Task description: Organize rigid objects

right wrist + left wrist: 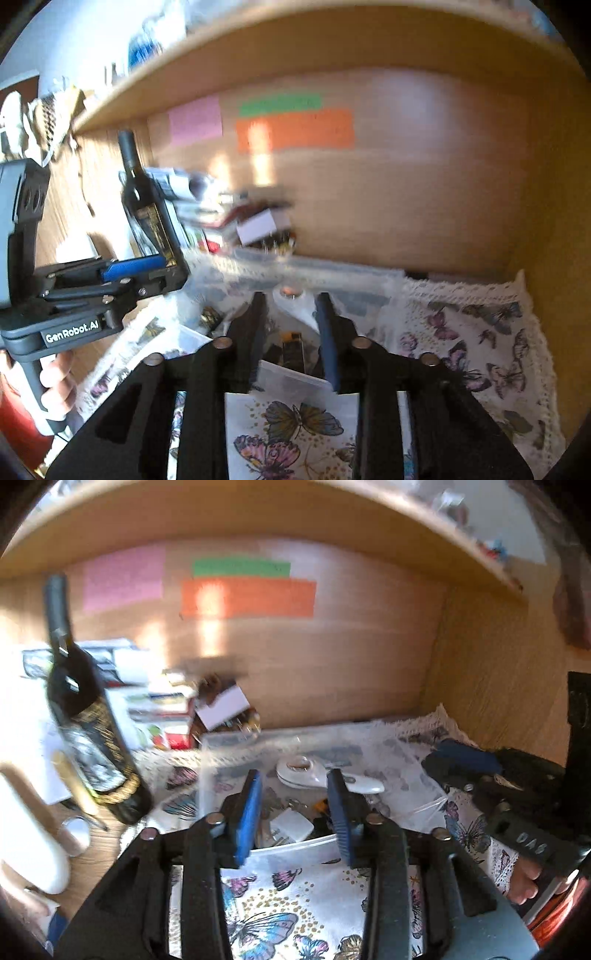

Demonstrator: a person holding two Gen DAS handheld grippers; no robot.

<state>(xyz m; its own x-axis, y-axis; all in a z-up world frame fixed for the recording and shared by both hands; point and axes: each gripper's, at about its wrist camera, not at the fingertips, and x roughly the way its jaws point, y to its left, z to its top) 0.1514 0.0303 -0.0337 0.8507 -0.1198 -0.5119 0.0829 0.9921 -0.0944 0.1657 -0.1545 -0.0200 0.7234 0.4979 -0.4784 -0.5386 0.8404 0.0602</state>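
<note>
Left tool (295, 814) wide, empty, over clear bin (236, 746) near rim; right tool (291, 339) likewise.

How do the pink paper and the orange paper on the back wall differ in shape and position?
The pink paper is close to square, while the orange paper is a long horizontal strip. The pink paper sits further left, nearer the dark bottle; the orange paper sits toward the middle, directly under a green strip. Both lie flat on the wooden back panel; any writing is too blurred to read.
</note>
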